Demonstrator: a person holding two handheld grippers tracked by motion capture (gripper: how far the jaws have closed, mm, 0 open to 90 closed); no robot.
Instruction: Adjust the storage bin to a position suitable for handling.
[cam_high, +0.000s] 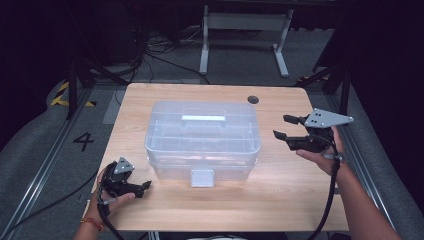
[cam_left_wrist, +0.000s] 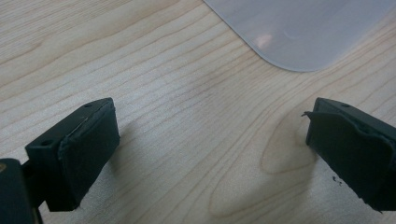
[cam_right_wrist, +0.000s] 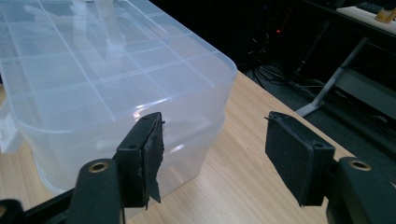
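Observation:
A clear plastic storage box (cam_high: 202, 137) with a lid, a handle (cam_high: 203, 118) on top and a front latch (cam_high: 202, 177) sits in the middle of the wooden table (cam_high: 280, 200). My left gripper (cam_high: 146, 186) rests low on the table at the box's front left corner, open, with bare wood between its pads (cam_left_wrist: 88, 140). A corner of the box (cam_left_wrist: 299, 28) lies ahead of it. My right gripper (cam_high: 281, 126) hovers to the right of the box, open, pointing at its side. The box's right end (cam_right_wrist: 107, 93) lies just beyond its pads (cam_right_wrist: 289, 154), with nothing held.
A round cable hole (cam_high: 253, 99) is in the table's far right part. Beyond the table stand a white desk frame (cam_high: 245, 30) and cables on the grey floor. A floor rail with a number marking (cam_high: 83, 141) runs along the left.

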